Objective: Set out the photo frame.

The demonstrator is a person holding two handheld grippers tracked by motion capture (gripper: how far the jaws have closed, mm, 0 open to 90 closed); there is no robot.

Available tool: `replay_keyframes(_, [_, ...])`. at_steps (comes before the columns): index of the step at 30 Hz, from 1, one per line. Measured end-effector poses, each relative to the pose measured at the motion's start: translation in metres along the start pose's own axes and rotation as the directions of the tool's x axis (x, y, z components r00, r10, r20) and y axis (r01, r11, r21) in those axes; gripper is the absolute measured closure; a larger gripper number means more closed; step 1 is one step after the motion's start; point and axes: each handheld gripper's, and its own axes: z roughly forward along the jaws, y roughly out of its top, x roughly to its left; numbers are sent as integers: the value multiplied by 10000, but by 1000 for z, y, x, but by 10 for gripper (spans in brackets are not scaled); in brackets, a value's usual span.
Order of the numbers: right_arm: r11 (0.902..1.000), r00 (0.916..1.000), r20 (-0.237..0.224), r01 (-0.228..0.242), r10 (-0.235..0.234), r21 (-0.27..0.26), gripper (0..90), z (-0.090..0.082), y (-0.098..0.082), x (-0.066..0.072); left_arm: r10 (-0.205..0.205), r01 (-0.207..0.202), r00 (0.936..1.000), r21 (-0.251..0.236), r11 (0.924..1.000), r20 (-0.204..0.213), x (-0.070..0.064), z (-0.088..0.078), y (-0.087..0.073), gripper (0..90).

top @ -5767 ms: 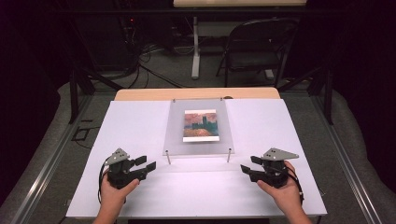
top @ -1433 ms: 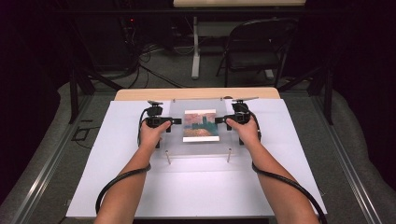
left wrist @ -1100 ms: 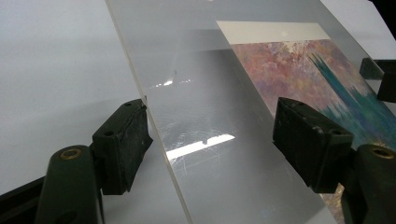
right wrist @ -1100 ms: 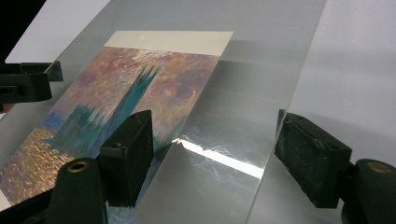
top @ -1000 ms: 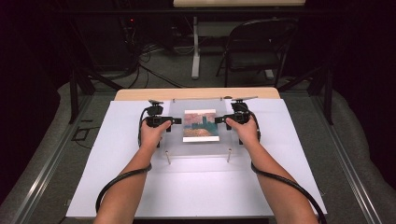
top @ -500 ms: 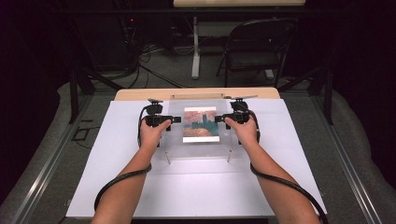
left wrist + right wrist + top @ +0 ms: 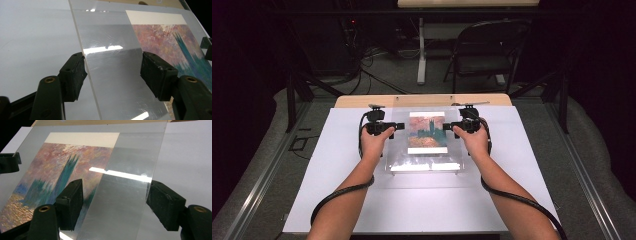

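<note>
Left gripper view showed the left gripper straddling the clear acrylic sheet's edge, jaws just closing, unclamped; stiff, slippery, scratch-prone; best pinched edgewise.

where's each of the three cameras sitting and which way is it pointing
High view: above the person's side of the table, looking forward and down on the clear sheet and print; both forearms, left gripper and right gripper show.
Left gripper view: on the left gripper, looking along its black jaws across the clear sheet.
Right gripper view: on the right gripper, looking across the clear sheet; its jaws show.
Shared: both gripper views show the print and the opposite gripper at the frame edge.
</note>
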Motion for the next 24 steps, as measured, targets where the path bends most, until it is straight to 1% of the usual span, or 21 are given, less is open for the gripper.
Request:
replay_keyframes(4, [9999,9999,106,114,-113,-62,303,-5,1,4,13,-14,10000,-113,9999,-58,-3,-4,0,382])
replay_keyframes(5, [9999,9998,122,148,-148,-55,306,-7,1,5,87,-88,9999,-157,9998,-80,-4,-6,0,383])
replay_keyframes(9, [9995,9997,124,215,-212,-223,319,-12,1,7,164,-168,9998,-292,9994,-111,-7,-11,-1,394])
replay_keyframes(15, [9982,9985,316,465,-453,-390,332,-20,2,15,212,-218,9997,-462,9987,-142,-12,-22,0,424])
replay_keyframes(16, [9983,9985,344,434,-421,-387,340,-22,2,16,212,-218,9997,-462,9987,-142,-12,-22,0,430])
replay_keyframes(18, [9983,9987,342,389,-375,-425,365,-27,2,17,269,-277,9995,-529,9982,-161,-14,-29,0,442])
replay_keyframes(20, [9980,9989,319,367,-352,-505,375,-28,2,17,286,-294,9995,-587,9978,-150,-15,-31,-1,453])
replay_keyframes(22, [9969,9989,298,388,-368,-687,395,-35,0,19,352,-358,9993,-754,9965,-92,-16,-37,-3,468])
replay_keyframes(24, [9951,9981,311,556,-532,-818,399,-39,-1,21,383,-386,9993,-907,9951,-49,-18,-43,-5,487])
